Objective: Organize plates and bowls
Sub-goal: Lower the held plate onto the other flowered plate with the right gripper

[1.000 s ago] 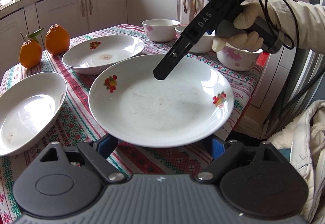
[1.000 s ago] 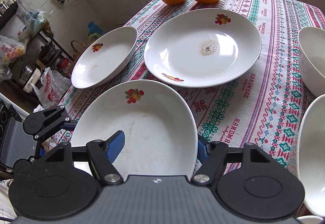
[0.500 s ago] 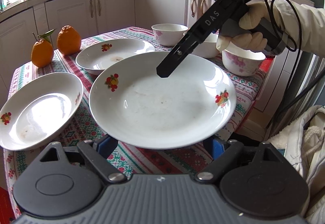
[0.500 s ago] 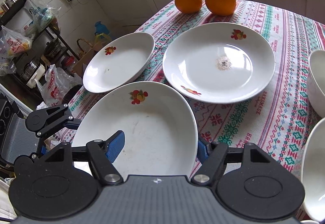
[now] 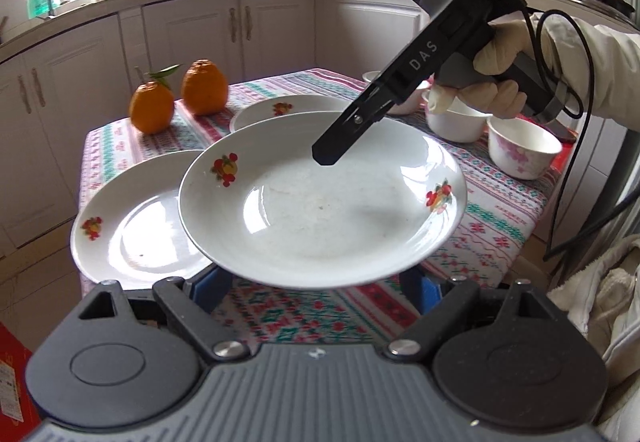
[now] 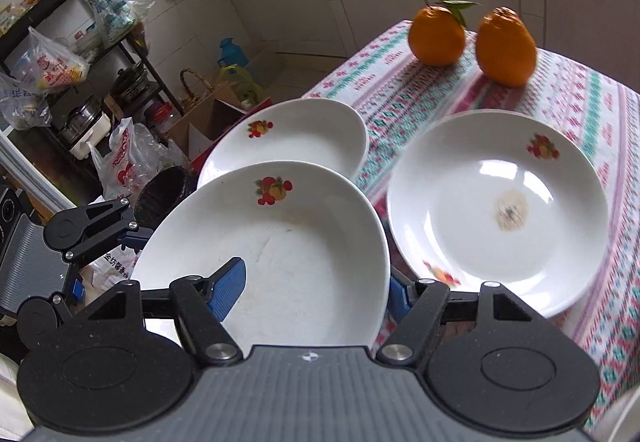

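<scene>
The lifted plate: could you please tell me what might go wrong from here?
1. The right gripper pinches only one side of the lifted plate's rim, so it may tilt or slip out.
2. The left gripper is open beneath it and gives little backup.
3. The plate hangs partly over another plate near the table's edge; a careless lowering could knock that one.

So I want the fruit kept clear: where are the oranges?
The two oranges sit side by side at the table's far end, beyond the stained plate in the right wrist view.
</scene>
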